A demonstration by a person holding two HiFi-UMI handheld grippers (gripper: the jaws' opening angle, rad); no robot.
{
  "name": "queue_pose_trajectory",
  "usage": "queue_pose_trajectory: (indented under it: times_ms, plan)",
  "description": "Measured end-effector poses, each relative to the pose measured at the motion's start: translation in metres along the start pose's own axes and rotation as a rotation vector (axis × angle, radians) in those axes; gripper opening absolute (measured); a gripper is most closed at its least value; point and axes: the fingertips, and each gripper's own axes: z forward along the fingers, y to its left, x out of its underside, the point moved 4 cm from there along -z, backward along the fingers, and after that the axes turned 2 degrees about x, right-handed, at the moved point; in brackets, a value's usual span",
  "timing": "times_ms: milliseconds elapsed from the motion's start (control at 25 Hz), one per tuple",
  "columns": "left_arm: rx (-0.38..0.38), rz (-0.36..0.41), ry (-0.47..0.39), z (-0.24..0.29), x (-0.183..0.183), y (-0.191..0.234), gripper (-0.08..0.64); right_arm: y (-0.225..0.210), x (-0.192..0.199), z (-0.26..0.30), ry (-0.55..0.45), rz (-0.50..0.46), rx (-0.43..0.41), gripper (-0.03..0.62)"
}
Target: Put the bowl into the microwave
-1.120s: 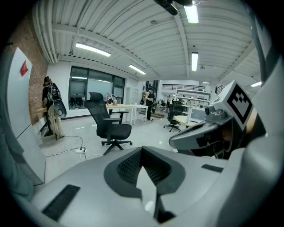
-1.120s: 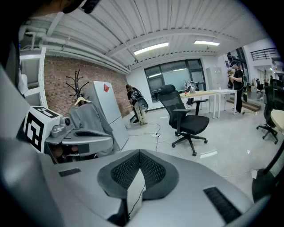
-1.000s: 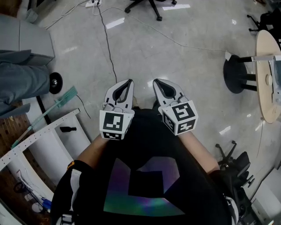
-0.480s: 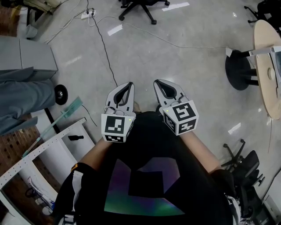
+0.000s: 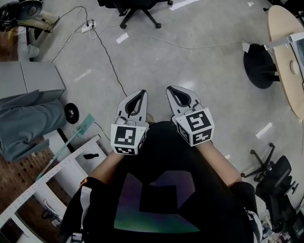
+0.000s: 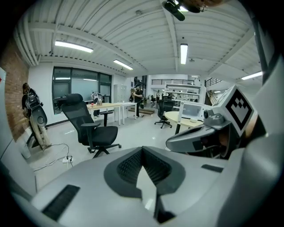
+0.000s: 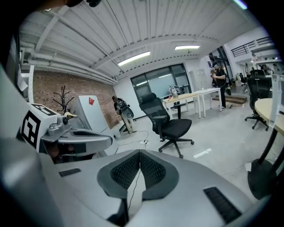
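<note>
We hold the left gripper [image 5: 141, 94] and the right gripper [image 5: 170, 89] side by side, close to our black shirt [image 5: 156, 190]. Both have their jaws pressed together with nothing between them. We cannot see the bowl or the microwave in any view, so we cannot say where the bowl is or how it looks. Under us is the grey floor [image 5: 199, 61] with a thin black cable [image 5: 110, 59] lying on it, a black office chair [image 5: 135, 9] well ahead, a pale round table [image 5: 284, 52] at the right and a white shelf frame [image 5: 57, 168] at the left.
</note>
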Motion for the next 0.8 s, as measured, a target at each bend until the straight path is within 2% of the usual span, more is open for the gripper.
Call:
queue_pose_trajectory:
  times_ms: [240,560,800]
  plan:
    - [0.038,0.037,0.021,0.037,-0.01,-0.032,0.046,-0.041,-0.001,-0.022,-0.027,0.013,0.038,0.015]
    - [0.137,0.085,0.008,0.09,-0.03,-0.096,0.046,-0.11,0.006,-0.075,-0.062,0.048,0.148,0.015]
    - [0.197,0.126,0.0,0.11,-0.043,-0.132,0.046,-0.137,0.012,-0.113,-0.106,0.076,0.228,0.015]
